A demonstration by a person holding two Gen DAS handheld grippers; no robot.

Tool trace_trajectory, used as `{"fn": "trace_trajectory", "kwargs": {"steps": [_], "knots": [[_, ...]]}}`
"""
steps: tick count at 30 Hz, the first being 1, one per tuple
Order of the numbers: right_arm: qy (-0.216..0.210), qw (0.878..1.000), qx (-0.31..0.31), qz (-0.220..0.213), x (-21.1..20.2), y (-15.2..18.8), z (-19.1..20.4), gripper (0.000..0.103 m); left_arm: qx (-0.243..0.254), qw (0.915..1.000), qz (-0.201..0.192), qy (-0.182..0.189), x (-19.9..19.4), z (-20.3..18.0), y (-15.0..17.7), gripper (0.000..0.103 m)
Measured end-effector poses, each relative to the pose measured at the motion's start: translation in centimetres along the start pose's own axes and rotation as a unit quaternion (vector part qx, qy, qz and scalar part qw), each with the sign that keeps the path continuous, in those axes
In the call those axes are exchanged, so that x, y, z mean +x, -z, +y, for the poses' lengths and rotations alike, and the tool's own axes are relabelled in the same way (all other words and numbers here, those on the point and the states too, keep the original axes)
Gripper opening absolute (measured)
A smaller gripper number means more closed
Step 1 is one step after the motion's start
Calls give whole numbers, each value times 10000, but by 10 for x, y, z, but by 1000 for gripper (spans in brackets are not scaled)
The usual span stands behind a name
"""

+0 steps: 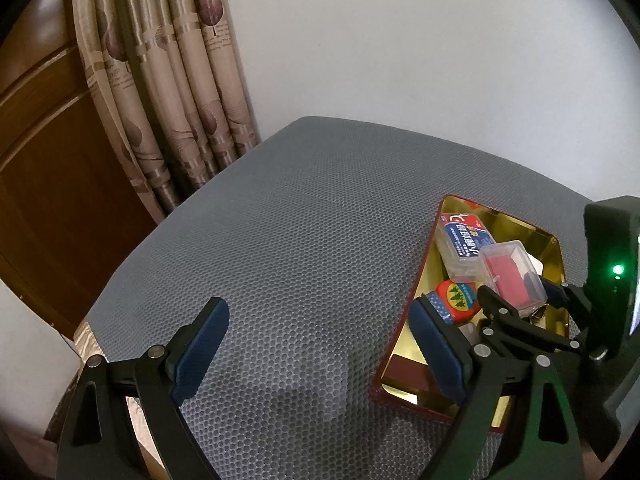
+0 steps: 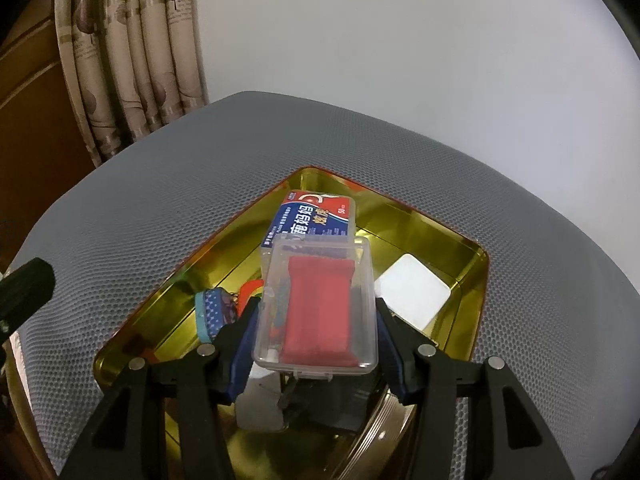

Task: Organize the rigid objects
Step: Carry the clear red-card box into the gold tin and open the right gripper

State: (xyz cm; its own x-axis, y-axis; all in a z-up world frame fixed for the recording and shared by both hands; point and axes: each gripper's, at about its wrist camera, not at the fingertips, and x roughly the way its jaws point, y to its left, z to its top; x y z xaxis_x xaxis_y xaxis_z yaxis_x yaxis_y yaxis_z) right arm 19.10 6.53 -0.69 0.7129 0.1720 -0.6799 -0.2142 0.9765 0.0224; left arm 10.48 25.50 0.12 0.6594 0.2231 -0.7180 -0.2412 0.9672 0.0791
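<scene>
A gold-lined tin (image 1: 425,276) (image 2: 472,280) with a red rim lies on the grey mesh surface. My right gripper (image 2: 316,316) is shut on a clear plastic box with a red block inside (image 2: 318,308), held above the tin; the box also shows in the left wrist view (image 1: 512,276), with the right gripper (image 1: 520,300) around it. In the tin lie a clear box with a blue and red label (image 2: 316,212) (image 1: 464,244), a round orange and blue item (image 1: 458,300) (image 2: 214,308) and a white square (image 2: 412,292). My left gripper (image 1: 320,344) is open and empty over the mesh, left of the tin.
The grey mesh surface (image 1: 280,240) (image 2: 140,200) has rounded edges. Patterned curtains (image 1: 168,80) and a wooden door (image 1: 48,160) stand behind on the left, a white wall (image 1: 440,40) behind on the right.
</scene>
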Motion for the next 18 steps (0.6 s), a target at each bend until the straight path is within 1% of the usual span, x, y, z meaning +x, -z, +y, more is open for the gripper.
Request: {"fn": "trace_trajectory", "kwargs": {"steps": [12, 15, 18], "knots": [[-43, 9999, 103, 59, 7, 2, -3, 56, 24, 10000, 42, 5, 1, 0, 1, 89], [-160, 9995, 222, 134, 9, 3, -6, 59, 17, 10000, 49, 0, 1, -1, 1, 89], [-139, 9995, 235, 123, 10, 2, -6, 64, 12, 10000, 46, 1, 1, -1, 1, 89]]}}
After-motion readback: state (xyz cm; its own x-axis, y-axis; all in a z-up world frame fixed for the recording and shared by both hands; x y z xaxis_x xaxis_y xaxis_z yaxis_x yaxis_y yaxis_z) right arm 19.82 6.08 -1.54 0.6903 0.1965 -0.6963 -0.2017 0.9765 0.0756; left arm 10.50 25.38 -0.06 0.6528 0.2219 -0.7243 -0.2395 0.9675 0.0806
